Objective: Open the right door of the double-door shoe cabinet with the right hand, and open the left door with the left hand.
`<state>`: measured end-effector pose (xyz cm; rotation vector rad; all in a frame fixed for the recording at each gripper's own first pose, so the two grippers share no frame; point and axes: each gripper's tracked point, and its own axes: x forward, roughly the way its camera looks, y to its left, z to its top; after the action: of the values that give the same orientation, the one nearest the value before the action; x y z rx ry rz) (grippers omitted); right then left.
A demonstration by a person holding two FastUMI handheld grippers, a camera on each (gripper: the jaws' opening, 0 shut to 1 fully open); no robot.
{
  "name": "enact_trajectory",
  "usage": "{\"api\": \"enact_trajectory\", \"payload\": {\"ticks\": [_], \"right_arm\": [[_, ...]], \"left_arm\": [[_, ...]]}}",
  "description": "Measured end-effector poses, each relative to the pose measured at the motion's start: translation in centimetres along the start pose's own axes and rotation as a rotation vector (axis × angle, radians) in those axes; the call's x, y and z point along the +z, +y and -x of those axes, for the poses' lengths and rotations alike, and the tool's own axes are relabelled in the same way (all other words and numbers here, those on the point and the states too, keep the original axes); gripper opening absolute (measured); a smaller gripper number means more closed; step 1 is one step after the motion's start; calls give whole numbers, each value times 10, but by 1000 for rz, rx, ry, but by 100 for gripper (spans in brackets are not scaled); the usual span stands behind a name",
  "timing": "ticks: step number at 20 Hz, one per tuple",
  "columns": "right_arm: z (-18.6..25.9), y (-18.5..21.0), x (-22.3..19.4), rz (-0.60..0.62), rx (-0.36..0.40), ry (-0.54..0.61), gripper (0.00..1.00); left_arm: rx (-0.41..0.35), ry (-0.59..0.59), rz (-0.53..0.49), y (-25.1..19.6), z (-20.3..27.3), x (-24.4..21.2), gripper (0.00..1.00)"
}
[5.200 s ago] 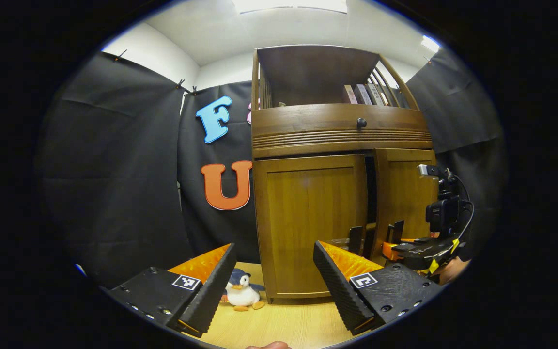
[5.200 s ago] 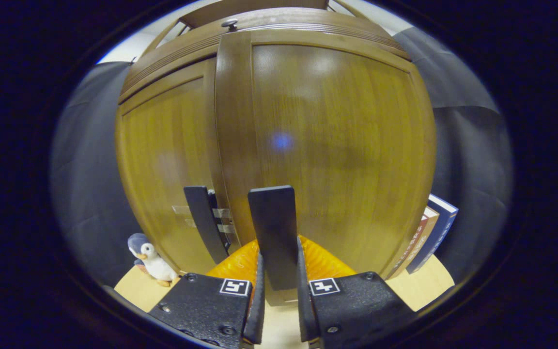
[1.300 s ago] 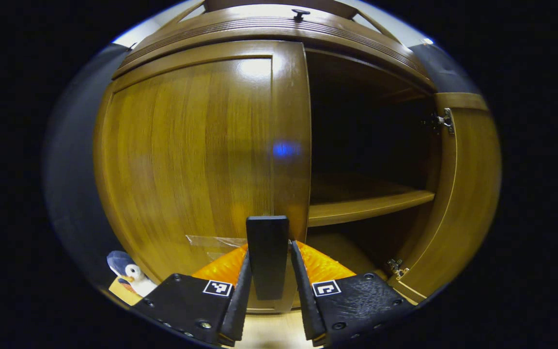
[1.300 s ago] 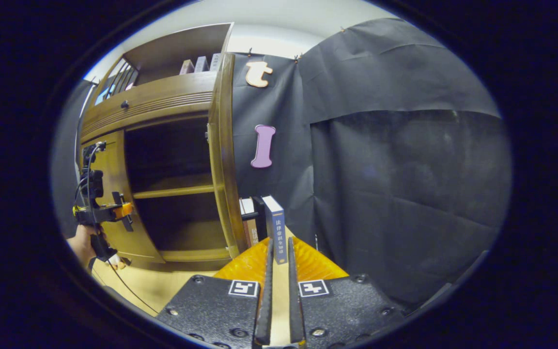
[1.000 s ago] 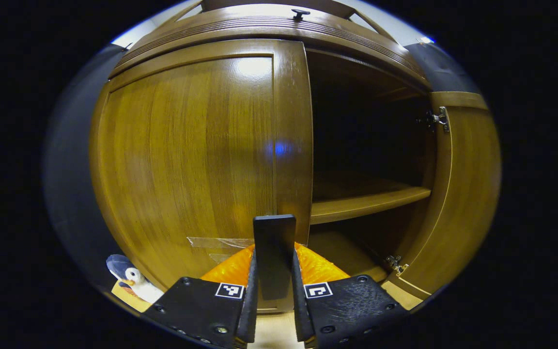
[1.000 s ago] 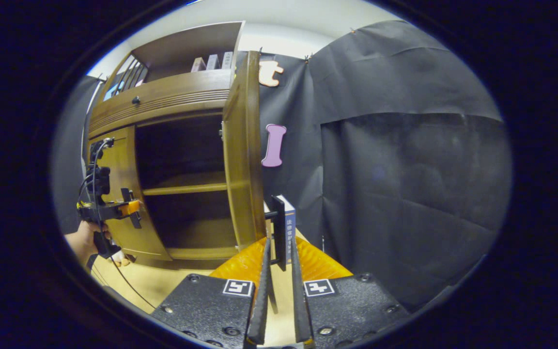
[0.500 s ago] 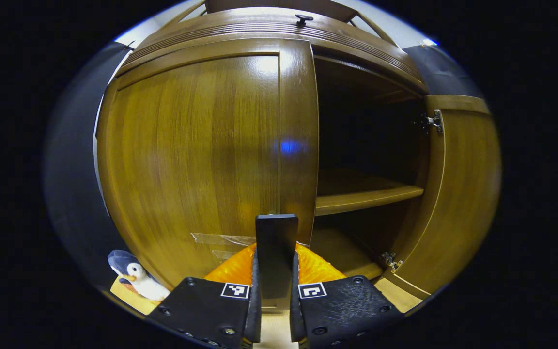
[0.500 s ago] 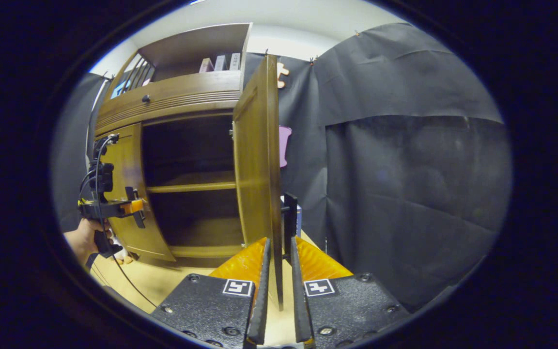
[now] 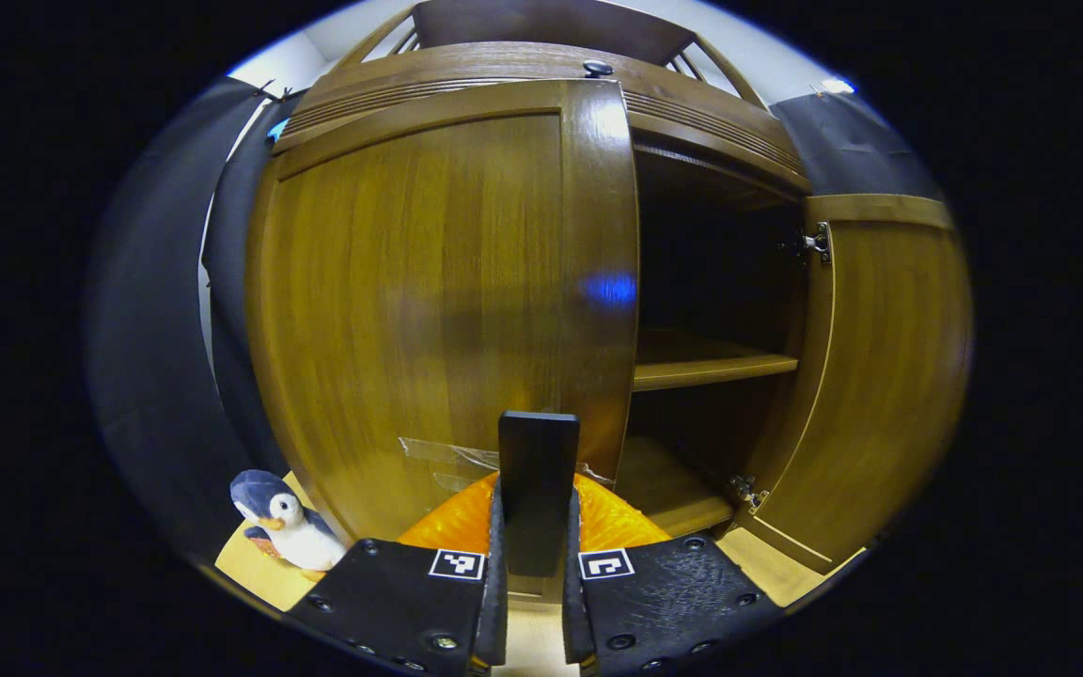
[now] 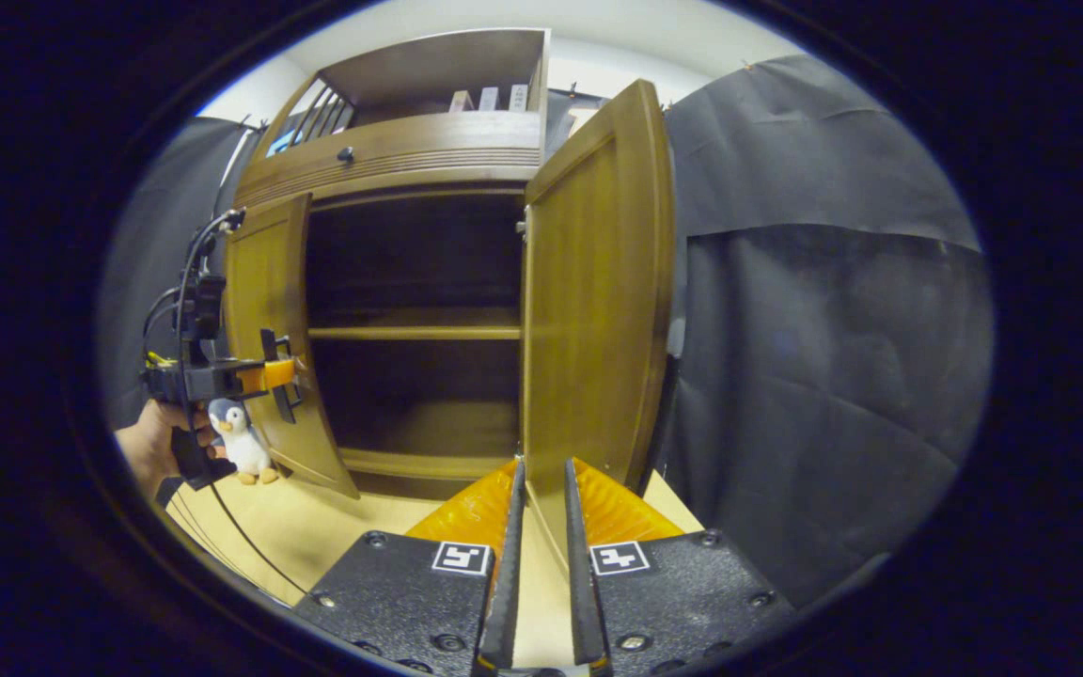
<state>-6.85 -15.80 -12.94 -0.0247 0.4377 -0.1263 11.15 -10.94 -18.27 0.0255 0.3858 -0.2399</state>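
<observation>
Left gripper view, item one: your left tongs [image 9: 532, 564] are clamped on the handle [image 9: 538, 489], a dark flat tab low on the free edge of the left door [image 9: 429, 310]. That door stands ajar, its edge swung slightly off the cabinet [image 9: 541, 66] front; the dark interior and a shelf [image 9: 711, 362] show to its right.

Item two: right door [image 9: 880, 367], swung wide at the far right, hinges [image 9: 819, 240] exposed.

Item three: toy penguin [image 9: 283, 522] on the worktop [image 9: 255, 564], near the left door's hinge side.

Right gripper view, item four: your right tongs [image 10: 537, 564] sit nearly together with a thin gap between, holding nothing, just near of the right door [image 10: 598, 301]. The left tongs [image 10: 269, 376] and the hand [image 10: 151, 451] holding them show far left at the left door [image 10: 264, 310].

Step in hand, as judged: swinging the left door open; the right door looks done.

Handling notes:
- Pull along an arc about the left hinges, not straight back, or the tab may slip from the pads.
- Let your wrist turn with the door so the grip stays square.
- Mind the penguin; the door will likely sweep close by it.
- Keep the right tongs clear of the right door so you don't nudge it shut.
</observation>
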Motion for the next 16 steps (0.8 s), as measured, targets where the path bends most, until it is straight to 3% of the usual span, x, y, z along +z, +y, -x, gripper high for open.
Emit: {"api": "enact_trajectory", "payload": {"ticks": [16], "right_arm": [[-19,57,2,86,257,26,28]], "left_arm": [[64,5,26,24,55,-9,22]]}}
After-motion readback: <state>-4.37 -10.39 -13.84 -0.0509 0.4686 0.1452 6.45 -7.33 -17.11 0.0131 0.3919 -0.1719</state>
